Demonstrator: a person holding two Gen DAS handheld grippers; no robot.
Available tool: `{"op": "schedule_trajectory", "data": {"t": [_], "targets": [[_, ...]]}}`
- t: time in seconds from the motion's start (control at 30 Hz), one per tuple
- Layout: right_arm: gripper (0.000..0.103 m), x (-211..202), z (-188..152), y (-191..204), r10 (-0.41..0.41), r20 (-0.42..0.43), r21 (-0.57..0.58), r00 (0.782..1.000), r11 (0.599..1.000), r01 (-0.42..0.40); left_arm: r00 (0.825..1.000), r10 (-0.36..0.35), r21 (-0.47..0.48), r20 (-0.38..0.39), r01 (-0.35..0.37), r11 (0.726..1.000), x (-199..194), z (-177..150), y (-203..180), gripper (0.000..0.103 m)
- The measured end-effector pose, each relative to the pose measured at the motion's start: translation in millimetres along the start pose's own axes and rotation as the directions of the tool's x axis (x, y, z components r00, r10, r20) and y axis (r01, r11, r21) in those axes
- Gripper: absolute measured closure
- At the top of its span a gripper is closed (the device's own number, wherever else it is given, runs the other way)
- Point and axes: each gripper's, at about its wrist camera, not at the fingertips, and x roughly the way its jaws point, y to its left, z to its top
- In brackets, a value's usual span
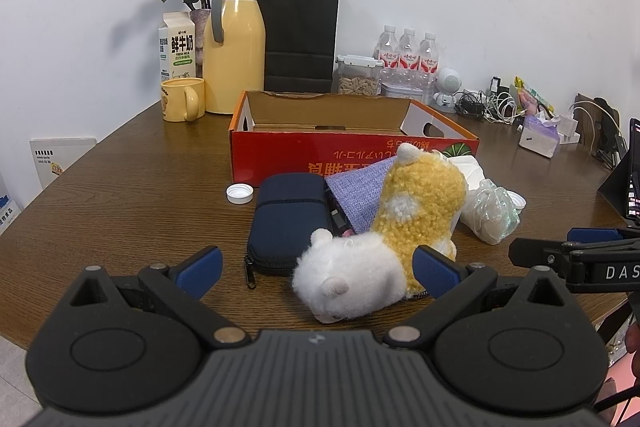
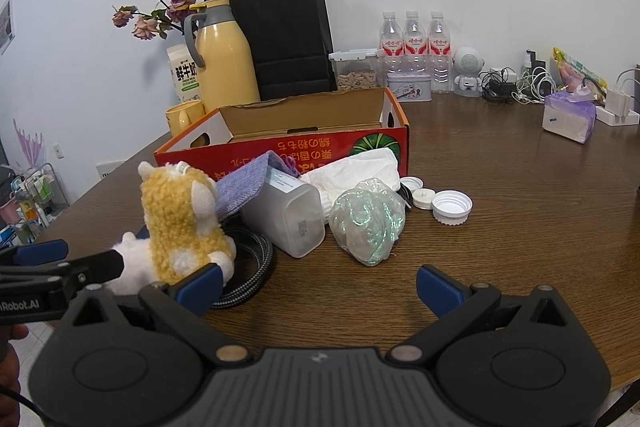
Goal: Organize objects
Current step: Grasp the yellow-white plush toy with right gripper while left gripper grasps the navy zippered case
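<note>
A yellow-and-white plush toy (image 1: 416,211) lies on the wooden table (image 1: 140,187) in front of an open red cardboard box (image 1: 352,155). Its white head sits between the wide-apart pads of my left gripper (image 1: 316,273), which is open; the right pad is against the plush's body. A navy zip case (image 1: 288,223) and a purple cloth pouch (image 1: 360,191) lie beside the plush. My right gripper (image 2: 318,289) is open above bare table, short of a bagged shiny bundle (image 2: 368,223) and a translucent container (image 2: 288,219). The plush (image 2: 180,219) is at its left.
White bottle caps (image 2: 452,207) and crumpled white paper (image 2: 360,167) lie by the box. A braided cable (image 2: 256,267) curls near the plush. A yellow jug (image 1: 234,59), mug (image 1: 182,99), milk carton, black bag, water bottles (image 2: 414,43) and chargers line the wall. A tissue pack (image 2: 568,119) sits right.
</note>
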Motion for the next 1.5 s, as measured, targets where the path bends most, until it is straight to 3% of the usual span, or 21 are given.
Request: {"op": "schedule_trajectory", "data": {"t": [0.23, 0.7, 0.77, 0.9, 1.03, 1.2, 1.27, 1.5], "targets": [[0.0, 1, -1, 2, 0.016, -0.001, -0.005, 1.0, 1.0, -0.016, 1.0, 0.002, -0.012, 0.008, -0.002, 1.0, -7, 4, 7, 0.0], [0.003, 26, 15, 44, 0.164, 0.021, -0.085, 0.986, 0.983, -0.162, 0.998, 0.043, -0.084, 0.049, -0.039, 0.996, -13, 6, 40, 0.0], [0.011, 36, 18, 51, 0.18, 0.015, -0.084, 0.984, 0.98, -0.178, 0.998, 0.049, -0.097, 0.048, -0.044, 0.994, -12, 6, 47, 0.0], [0.012, 54, 20, 61, 0.2, -0.015, -0.078, 0.98, 0.977, -0.2, 0.997, 0.056, -0.117, 0.043, -0.051, 0.992, -10, 4, 59, 0.0], [0.02, 64, 19, 66, 0.218, -0.022, -0.063, 0.976, 0.974, -0.219, 0.998, 0.059, -0.131, 0.035, -0.054, 0.99, -6, 2, 67, 0.0], [0.037, 69, 19, 64, 0.261, -0.029, -0.043, 0.965, 0.964, -0.262, 0.998, 0.059, -0.142, 0.027, -0.054, 0.988, -3, -1, 71, 0.0], [0.048, 68, 19, 63, 0.281, -0.029, -0.036, 0.959, 0.959, -0.282, 0.998, 0.059, -0.142, 0.027, -0.054, 0.988, -3, -1, 71, 0.0], [0.057, 64, 18, 58, 0.304, -0.008, -0.018, 0.953, 0.952, -0.304, 0.997, 0.065, -0.139, 0.035, -0.06, 0.988, -6, 0, 70, 0.0]]}}
